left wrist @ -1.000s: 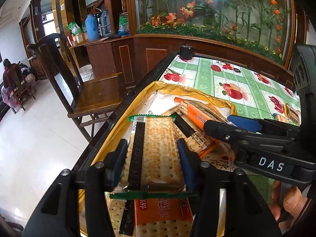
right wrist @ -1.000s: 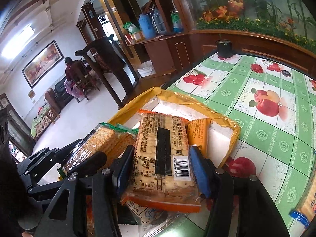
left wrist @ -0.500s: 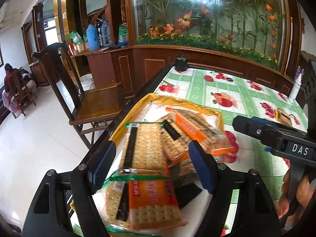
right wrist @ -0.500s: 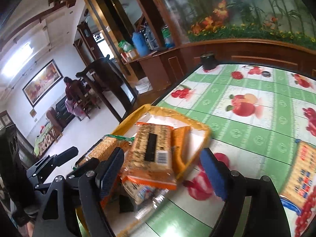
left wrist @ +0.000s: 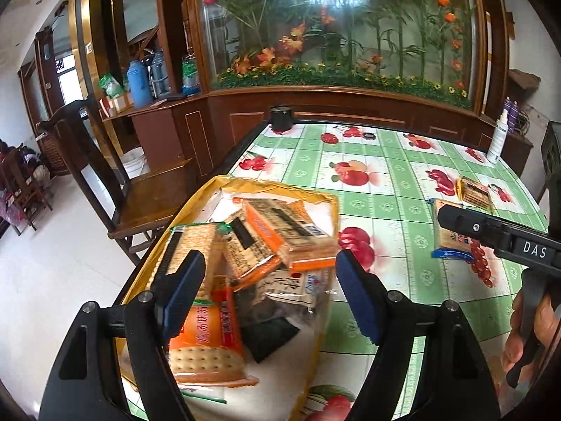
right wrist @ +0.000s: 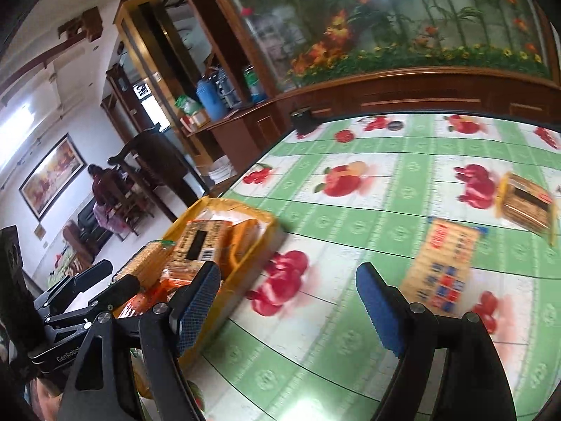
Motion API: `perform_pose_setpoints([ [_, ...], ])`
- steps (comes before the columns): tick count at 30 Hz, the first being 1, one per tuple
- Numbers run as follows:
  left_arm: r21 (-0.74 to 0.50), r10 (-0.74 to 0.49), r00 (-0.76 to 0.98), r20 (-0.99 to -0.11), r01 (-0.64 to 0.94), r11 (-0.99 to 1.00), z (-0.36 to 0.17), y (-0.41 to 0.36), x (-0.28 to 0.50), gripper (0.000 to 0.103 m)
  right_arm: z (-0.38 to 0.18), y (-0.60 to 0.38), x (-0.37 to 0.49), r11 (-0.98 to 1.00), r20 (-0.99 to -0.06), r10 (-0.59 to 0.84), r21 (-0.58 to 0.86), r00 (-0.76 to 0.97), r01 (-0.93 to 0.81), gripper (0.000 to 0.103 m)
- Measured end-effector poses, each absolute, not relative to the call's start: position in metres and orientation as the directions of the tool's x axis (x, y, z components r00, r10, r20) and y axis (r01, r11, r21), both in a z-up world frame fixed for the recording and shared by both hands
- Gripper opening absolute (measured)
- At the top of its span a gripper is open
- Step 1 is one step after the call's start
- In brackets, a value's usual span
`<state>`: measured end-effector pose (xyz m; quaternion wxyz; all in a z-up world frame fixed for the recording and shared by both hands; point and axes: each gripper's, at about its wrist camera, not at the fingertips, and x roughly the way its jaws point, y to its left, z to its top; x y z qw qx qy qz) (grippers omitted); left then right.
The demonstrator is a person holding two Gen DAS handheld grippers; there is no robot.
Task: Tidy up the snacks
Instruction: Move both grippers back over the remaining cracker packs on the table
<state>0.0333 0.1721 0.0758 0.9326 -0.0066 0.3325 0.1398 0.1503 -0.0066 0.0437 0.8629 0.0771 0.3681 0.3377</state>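
Observation:
A yellow-rimmed box point(left wrist: 317, 189) at the table's left edge holds several cracker packs: a green-trimmed one point(left wrist: 191, 245), orange ones point(left wrist: 280, 231) and an orange-labelled one point(left wrist: 207, 343). My left gripper point(left wrist: 268, 298) is open and empty above the box. My right gripper point(right wrist: 287, 301) is open and empty over the tablecloth, right of the box point(right wrist: 266, 235). Two packs lie loose on the table: a blue-trimmed pack point(right wrist: 441, 266) point(left wrist: 448, 238) and a yellow-trimmed pack point(right wrist: 526, 203) point(left wrist: 473, 191).
The table has a green fruit-print cloth point(left wrist: 378, 182). A black round jar point(left wrist: 280, 117) stands at its far edge and a white spray bottle point(left wrist: 498, 140) at the far right. A wooden chair point(left wrist: 140, 193) stands left of the table.
Both grippers opened, let go of their cracker packs into the box and pulled back and up. The right gripper swung to the right toward the loose packs.

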Motion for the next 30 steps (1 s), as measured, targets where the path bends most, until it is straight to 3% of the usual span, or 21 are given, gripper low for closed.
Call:
perform_pose_setpoints([
  [6, 0.085, 0.257, 0.746, -0.614, -0.261, 0.962, 0.08, 0.162, 0.028, 0.077, 0.044, -0.031, 0.142, 0.77, -0.573, 0.632, 0.393, 0.521, -0.502, 0.082],
  [9, 0.085, 0.256, 0.748, -0.612, -0.26, 0.962, 0.081, 0.16, 0.026, 0.082, 0.044, -0.042, 0.136, 0.776, -0.57, 0.628, 0.398, 0.53, -0.49, 0.082],
  [30, 0.091, 0.207, 0.745, -0.634, -0.194, 0.977, 0.074, 0.112, 0.033, 0.082, 0.025, -0.117, 0.132, 0.82, -0.581, 0.572, 0.426, 0.58, -0.383, 0.083],
])
